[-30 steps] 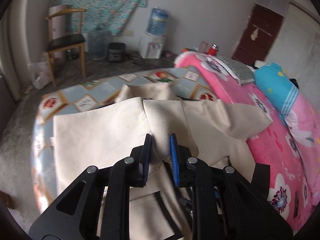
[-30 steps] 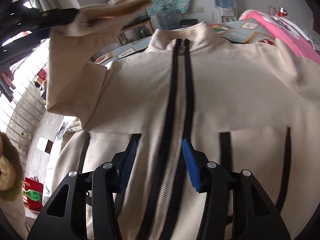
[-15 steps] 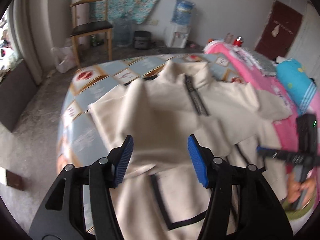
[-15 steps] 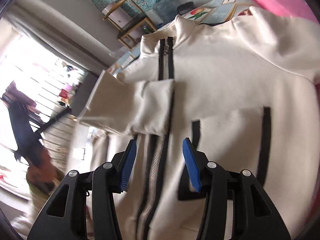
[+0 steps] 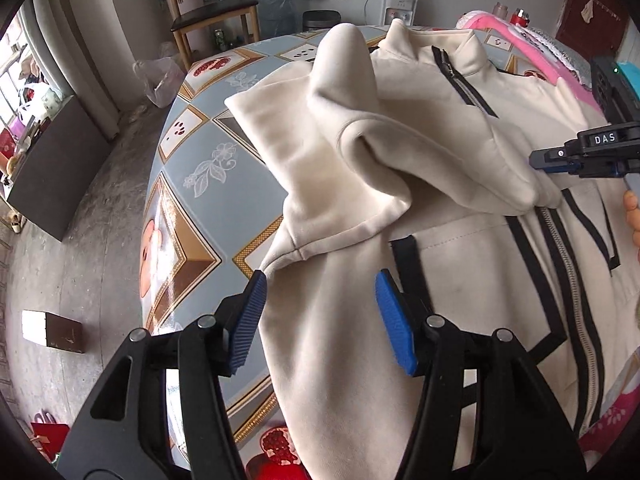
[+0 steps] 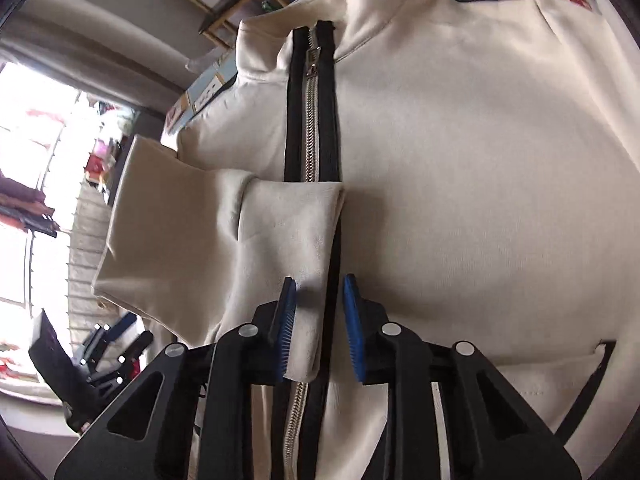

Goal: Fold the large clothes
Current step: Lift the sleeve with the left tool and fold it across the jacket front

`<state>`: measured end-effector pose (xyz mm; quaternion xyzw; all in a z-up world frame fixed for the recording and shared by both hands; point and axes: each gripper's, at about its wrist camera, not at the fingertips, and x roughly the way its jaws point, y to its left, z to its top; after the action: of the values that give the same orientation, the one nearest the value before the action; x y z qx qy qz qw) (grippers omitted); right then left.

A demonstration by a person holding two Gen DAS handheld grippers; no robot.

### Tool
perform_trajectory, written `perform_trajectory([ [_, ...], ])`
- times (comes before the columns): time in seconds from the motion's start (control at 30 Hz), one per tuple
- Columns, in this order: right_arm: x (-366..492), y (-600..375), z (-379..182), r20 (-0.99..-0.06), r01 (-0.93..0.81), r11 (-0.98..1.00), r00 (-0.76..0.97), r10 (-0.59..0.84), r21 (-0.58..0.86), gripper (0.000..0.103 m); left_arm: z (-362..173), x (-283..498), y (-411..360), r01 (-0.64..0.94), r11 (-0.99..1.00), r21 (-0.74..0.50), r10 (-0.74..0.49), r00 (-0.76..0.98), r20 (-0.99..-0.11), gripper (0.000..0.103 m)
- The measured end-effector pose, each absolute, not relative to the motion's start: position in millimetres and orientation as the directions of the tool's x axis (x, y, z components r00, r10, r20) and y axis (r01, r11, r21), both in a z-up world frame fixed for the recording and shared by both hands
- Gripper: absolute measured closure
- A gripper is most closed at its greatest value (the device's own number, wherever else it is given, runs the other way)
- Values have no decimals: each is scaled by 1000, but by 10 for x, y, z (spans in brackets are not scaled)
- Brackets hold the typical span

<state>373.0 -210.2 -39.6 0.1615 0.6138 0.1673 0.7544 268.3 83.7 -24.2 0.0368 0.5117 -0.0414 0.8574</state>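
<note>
Cream zip jacket (image 5: 460, 272) lies front-up on the tiled counter (image 5: 188, 184), its right side reaching the pink bedding (image 5: 532, 40). One sleeve (image 5: 400, 152) is folded across the chest, cuff landing on the zipper (image 6: 310, 136), which looks like the first fold toward a narrow rectangle. Your right gripper (image 6: 318, 320) is closing its fingers on the cuff (image 6: 292, 240); fabric is between the pads, but I can't see them pressing it yet. Probably there to pin or square it on the centre line. Your left gripper (image 5: 320, 320) is released, nothing held, fingers spread above the jacket's side edge near the hem, likely lining up for the side fold.
</note>
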Motion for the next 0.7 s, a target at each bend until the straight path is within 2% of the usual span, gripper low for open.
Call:
perform_trajectory([
  [0.07, 3732, -2055, -314, -884, -85, 908, 206, 419, 410, 99, -258, 2686, 855, 102, 994, 37, -16, 477, -878, 49],
  [0.3, 3771, -2211, 496, -817, -136, 917, 419, 395, 374, 100, -288, 2720, 1036, 56, 997, 60, 26, 477, -879, 49],
  [0.43, 3831, -2394, 559, -797, -131, 880, 380, 469, 456, 99, -310, 2743, 1093, 37, 997, 65, 40, 479, -877, 49],
  [0.5, 3814, -2357, 389, -818, -127, 872, 304, 488, 473, 89, -328, 2766, 1105, 30, 997, 68, 46, 480, -876, 49],
  [0.57, 3810, -2300, 197, -843, -116, 880, 250, 476, 462, 60, -354, 2791, 1110, 21, 997, 76, 57, 480, -876, 50],
  [0.7, 3768, -2142, -252, -877, -96, 890, 153, 456, 446, 59, -387, 2834, 1118, 2, 995, 96, 83, 490, -868, 55],
])
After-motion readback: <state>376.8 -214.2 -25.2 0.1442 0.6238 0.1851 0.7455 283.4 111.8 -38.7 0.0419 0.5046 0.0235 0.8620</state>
